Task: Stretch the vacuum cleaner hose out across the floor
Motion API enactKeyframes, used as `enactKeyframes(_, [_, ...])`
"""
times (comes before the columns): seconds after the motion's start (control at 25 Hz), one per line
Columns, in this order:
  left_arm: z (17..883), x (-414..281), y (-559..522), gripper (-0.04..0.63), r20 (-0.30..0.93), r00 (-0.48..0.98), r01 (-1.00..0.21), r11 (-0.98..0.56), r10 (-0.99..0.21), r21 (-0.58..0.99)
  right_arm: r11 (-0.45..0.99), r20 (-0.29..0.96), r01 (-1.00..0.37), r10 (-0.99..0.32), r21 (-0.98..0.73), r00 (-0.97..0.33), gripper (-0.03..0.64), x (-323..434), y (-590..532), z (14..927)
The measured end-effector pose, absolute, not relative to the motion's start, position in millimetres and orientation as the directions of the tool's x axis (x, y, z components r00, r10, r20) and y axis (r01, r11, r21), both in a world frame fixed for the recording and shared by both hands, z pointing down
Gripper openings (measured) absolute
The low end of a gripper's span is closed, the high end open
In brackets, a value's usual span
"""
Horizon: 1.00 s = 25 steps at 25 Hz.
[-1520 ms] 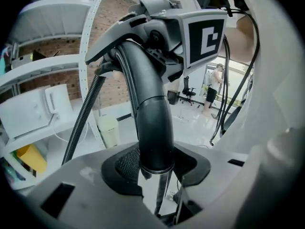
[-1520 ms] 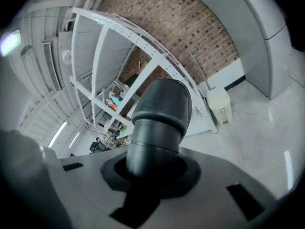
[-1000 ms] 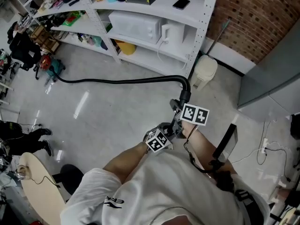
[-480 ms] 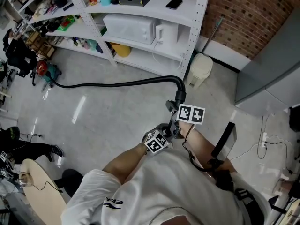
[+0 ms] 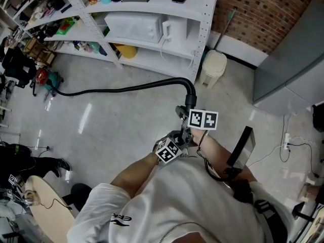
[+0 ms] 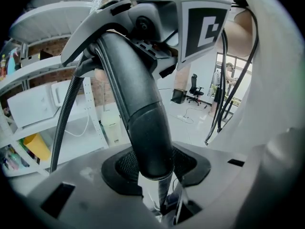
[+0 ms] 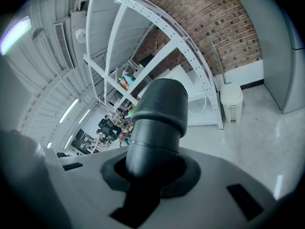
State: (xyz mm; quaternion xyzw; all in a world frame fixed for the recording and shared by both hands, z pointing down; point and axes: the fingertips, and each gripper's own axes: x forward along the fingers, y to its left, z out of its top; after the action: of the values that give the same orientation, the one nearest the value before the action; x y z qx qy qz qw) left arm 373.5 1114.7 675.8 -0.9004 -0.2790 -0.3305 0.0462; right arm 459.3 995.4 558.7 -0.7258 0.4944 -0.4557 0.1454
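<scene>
A long black vacuum hose (image 5: 126, 89) lies across the grey floor from the clutter at the left to a bend (image 5: 190, 88), then drops to my grippers. My right gripper (image 5: 185, 112), under its marker cube, is shut on the hose's black cuff (image 7: 159, 111), which fills the space between its jaws. Just below it, my left gripper (image 5: 180, 136) is shut on the rigid black tube (image 6: 143, 113) at the hose's end. In the left gripper view the ribbed hose (image 6: 64, 118) hangs at the left and the right gripper's cube sits above.
White shelving (image 5: 152, 54) with a microwave (image 5: 134, 27) runs along the back. A small white bin (image 5: 211, 67) stands by the brick wall. A grey cabinet (image 5: 293, 59) is at the right, with cables (image 5: 291, 151) on the floor. A round wooden table (image 5: 40, 206) sits at the lower left.
Both grippers and the hose's bend have shifted a little up and left in the head view, along with the shelving and bin. Both grips are unchanged.
</scene>
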Motion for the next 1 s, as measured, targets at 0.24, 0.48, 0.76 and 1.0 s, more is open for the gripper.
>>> enactKeyframes(0.24, [675.3, 372.7, 1114.8, 0.156, 0.622, 0.623, 0.538, -0.837, 0.474, 0.099, -0.468, 0.519, -0.587, -0.850, -0.661, 0.092, 0.086, 457.7, 994.9, 558.5])
enactKeyframes(0.48, [674.5, 370.3, 1115.2, 0.156, 0.621, 0.622, 0.543, -0.834, 0.477, 0.097, -0.465, 0.518, -0.591, -0.850, -0.659, 0.091, 0.086, 454.9, 994.8, 557.1])
enactKeyframes(0.76, [675.1, 370.4, 1115.4, 0.156, 0.622, 0.620, 0.546, -0.832, 0.479, 0.097, -0.465, 0.520, -0.591, -0.850, -0.659, 0.088, 0.086, 454.8, 994.6, 558.0])
enactKeyframes(1.0, [675.6, 373.7, 1115.5, 0.156, 0.621, 0.621, 0.545, -0.833, 0.478, 0.096, -0.464, 0.519, -0.595, -0.850, -0.656, 0.089, 0.086, 457.3, 994.8, 557.6])
